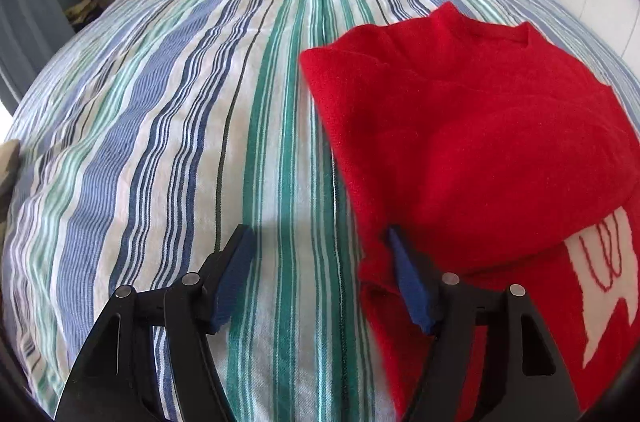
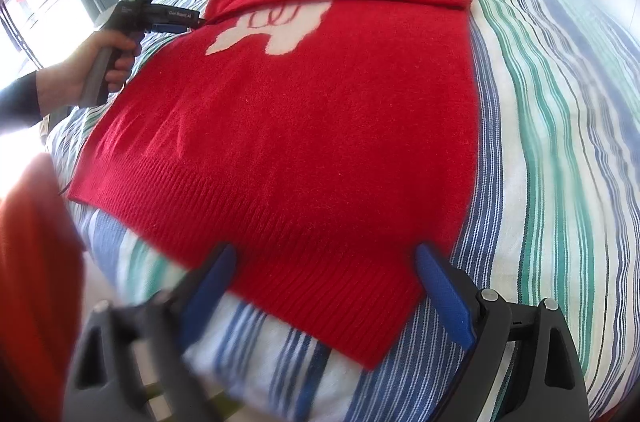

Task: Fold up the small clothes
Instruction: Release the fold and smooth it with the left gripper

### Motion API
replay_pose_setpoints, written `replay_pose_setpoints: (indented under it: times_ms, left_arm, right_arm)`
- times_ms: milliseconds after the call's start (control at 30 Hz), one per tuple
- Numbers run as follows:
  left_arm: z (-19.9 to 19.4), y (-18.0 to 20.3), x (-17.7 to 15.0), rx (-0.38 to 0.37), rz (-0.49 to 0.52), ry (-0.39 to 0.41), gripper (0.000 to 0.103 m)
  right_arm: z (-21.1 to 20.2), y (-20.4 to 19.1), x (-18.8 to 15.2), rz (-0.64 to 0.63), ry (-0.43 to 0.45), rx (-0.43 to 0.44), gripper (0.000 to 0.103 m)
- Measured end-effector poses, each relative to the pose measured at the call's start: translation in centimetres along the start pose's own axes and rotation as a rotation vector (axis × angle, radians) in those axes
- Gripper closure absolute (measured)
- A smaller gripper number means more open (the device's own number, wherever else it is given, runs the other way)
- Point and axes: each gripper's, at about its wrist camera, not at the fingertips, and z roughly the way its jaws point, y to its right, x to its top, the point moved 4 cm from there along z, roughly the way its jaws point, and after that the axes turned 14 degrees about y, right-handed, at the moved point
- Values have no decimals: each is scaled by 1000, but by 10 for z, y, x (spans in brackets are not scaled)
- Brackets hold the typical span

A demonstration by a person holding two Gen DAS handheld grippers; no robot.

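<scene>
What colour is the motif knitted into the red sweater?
White, with thin red looping lines, on the sweater; the motif shows best in the right wrist view.

Fuzzy knit sweater [image 2: 304,126]; woven striped bedspread [image 1: 180,102].

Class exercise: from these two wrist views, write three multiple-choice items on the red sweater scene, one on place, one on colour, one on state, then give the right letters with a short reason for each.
1. Where does the red sweater lie?
A. on the striped bedcover
B. on a chair
C. on the floor

2. What colour is the sweater's motif?
A. black
B. white
C. yellow

3. How do the right tongs stand?
A. shut on the hem
B. shut on nothing
C. open

Answers:
1 A, stripes show all round it.
2 B, a white patch with red lines.
3 C, the blue pads stand wide apart over the ribbed hem.
</scene>
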Motion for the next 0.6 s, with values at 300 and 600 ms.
replay_pose_setpoints:
  times_ms: [300, 600]
  left_arm:
    - [-35, -30, -10, 20, -132, -4, 14]
    - [-178, -12, -29, -97, -121, 200, 11]
  right_arm:
    - [2, -2, -5, -26, 13, -8, 9]
    - [-29, -6, 12, 6, 92, -38, 14]
